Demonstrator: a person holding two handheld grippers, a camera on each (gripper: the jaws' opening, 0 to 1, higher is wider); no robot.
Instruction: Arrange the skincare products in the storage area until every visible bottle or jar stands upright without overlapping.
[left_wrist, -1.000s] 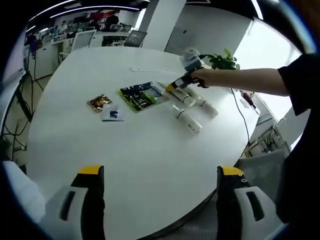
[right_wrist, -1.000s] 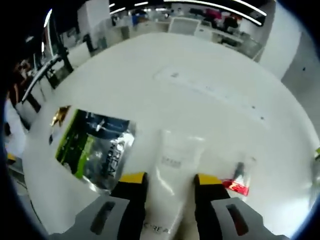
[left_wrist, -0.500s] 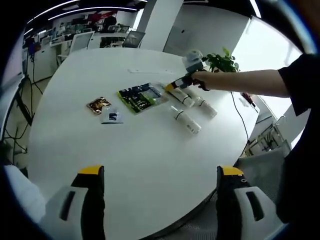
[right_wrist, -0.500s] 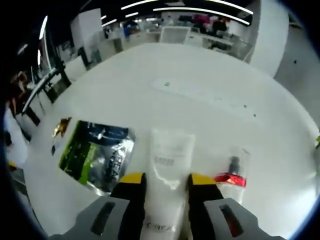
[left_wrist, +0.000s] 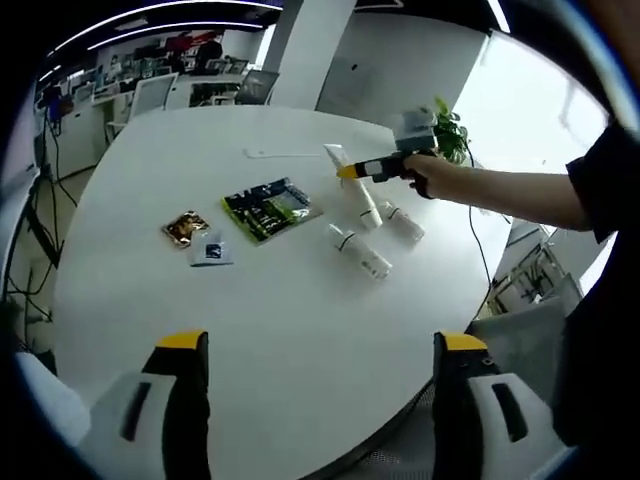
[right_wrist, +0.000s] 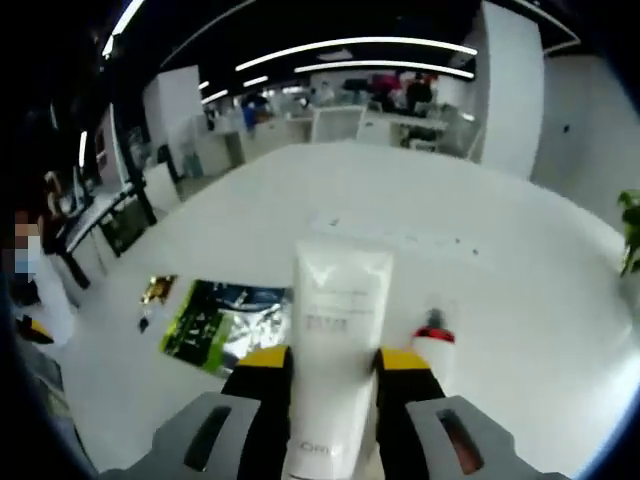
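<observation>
One white tube (right_wrist: 333, 340) is clamped by the right gripper (right_wrist: 327, 362); set down carelessly, it could topple. Left gripper (left_wrist: 320, 345) fingers are spread, empty.

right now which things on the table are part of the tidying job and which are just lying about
Part of the job:
- white tube held in the right gripper
- white bottle lying on the table
- small bottle with red collar

Just lying about:
- green and silver sachet
- gold packet
- small blue and white packet
- potted plant
</observation>
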